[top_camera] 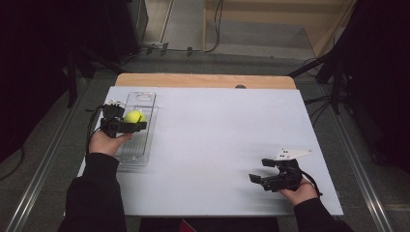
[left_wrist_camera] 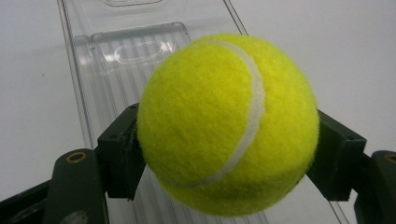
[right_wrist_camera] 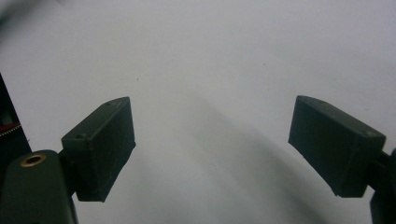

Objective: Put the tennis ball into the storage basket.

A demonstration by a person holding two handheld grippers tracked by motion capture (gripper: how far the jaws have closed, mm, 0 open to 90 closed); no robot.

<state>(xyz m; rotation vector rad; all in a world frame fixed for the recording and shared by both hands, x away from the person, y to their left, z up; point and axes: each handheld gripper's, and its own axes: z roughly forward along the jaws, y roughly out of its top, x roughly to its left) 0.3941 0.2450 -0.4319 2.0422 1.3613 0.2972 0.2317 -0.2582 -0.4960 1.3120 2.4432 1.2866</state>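
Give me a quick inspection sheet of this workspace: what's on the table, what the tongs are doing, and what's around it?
Surface: white table top, wooden strip at the far edge.
Job's things: yellow tennis ball; clear ribbed plastic tray lying flat at the left.
Clutter: nothing seen.
Grippers: left tongs clamp the ball from both sides above the tray; right tongs open, nothing between them, over bare table.
Cables: black lead at each gripper; more cables on the floor behind.
Surroundings: dark floor, metal rails on both sides, black stands, pale wooden structure at the back.
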